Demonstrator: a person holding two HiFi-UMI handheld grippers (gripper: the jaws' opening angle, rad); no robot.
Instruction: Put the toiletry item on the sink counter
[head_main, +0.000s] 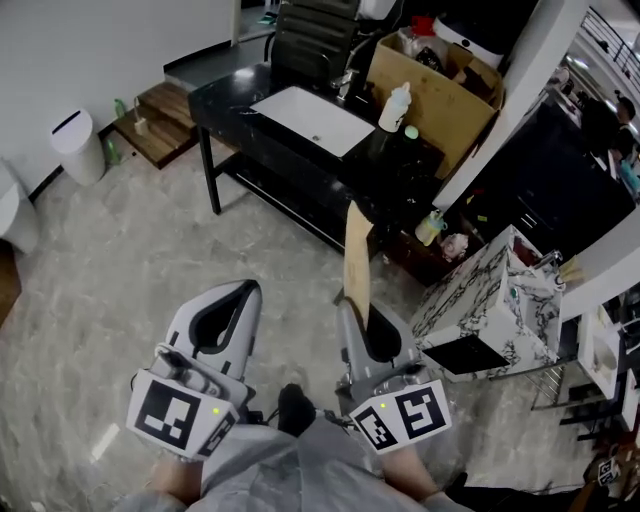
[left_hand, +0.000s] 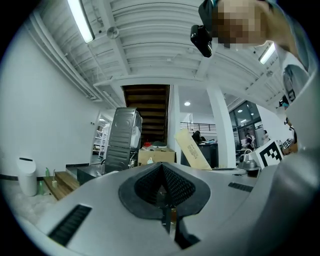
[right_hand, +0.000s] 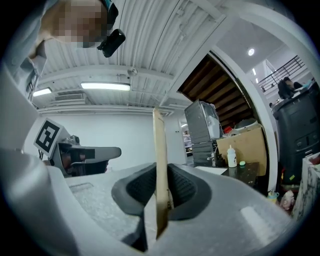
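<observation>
Right gripper (head_main: 358, 312) clamps tan box (head_main: 357, 255), probably toothpaste, long axis upright; sink counter (head_main: 385, 160) lies well ahead, slightly nearer this side. Left gripper (head_main: 240, 295) closed, empty.

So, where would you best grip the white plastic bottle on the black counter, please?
Take the white plastic bottle around its wide body, below the narrow neck. It stands upright with the brown cardboard box close behind, so likely come from the white sink side.

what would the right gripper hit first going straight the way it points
Likely the front edge of the black sink counter, led by the tan box it grips; nothing shows between, though height is unclear.
</observation>
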